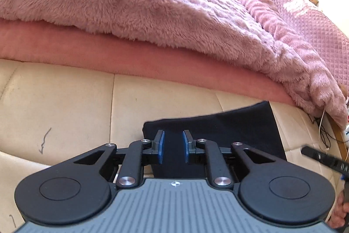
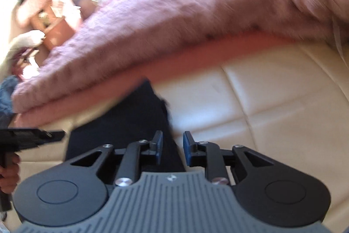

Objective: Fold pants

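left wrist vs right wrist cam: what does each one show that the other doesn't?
Only the left wrist view: a quilted pink cover at far right, a dark scribble mark on the cushion, and the right gripper's tip entering at the right edge.

Only the right wrist view: blurred clutter beyond the blanket at upper left, and the person's hand holding the left gripper's handle at the left edge.

Both: the dark folded pants on the cream cushion, the fluffy pink blanket, and each camera's own gripper, left gripper and right gripper, fingers apart over the pants.
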Tool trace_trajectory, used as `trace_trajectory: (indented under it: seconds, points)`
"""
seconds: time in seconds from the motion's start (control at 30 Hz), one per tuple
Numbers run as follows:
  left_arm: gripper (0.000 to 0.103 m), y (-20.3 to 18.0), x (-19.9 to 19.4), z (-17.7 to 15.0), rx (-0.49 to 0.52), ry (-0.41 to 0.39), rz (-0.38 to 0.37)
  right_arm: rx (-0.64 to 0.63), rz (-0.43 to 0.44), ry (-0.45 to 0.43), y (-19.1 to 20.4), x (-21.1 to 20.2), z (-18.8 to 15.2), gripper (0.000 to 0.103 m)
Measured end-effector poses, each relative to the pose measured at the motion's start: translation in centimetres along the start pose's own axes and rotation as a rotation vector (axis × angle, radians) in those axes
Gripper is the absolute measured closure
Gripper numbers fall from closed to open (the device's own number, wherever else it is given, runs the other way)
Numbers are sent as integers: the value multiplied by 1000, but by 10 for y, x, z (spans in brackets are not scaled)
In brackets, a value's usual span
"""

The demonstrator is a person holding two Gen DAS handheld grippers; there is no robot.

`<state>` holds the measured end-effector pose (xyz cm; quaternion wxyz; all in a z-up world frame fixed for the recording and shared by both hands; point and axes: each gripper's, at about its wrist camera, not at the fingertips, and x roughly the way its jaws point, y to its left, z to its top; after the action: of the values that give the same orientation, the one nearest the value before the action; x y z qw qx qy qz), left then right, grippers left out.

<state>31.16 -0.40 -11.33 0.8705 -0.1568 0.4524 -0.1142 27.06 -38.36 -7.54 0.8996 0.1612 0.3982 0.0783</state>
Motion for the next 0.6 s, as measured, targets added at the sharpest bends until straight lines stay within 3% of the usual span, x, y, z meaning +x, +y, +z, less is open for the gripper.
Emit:
trace_trajectory:
  seconds: [0.1, 0.23, 0.43, 0.6]
  points:
    - [85, 6, 4, 0, -22, -12, -25, -98, 58, -20, 27, 27, 17, 96]
    - [90, 13, 21, 4, -31, 10, -19, -152, 47, -13, 45, 66, 28, 99]
    - [94, 14, 43, 5, 7, 41, 20, -139, -23, 70, 24, 114, 20, 103]
    - [95, 7, 43, 6, 23, 49, 54, -134, -24, 71, 18, 119, 19, 103]
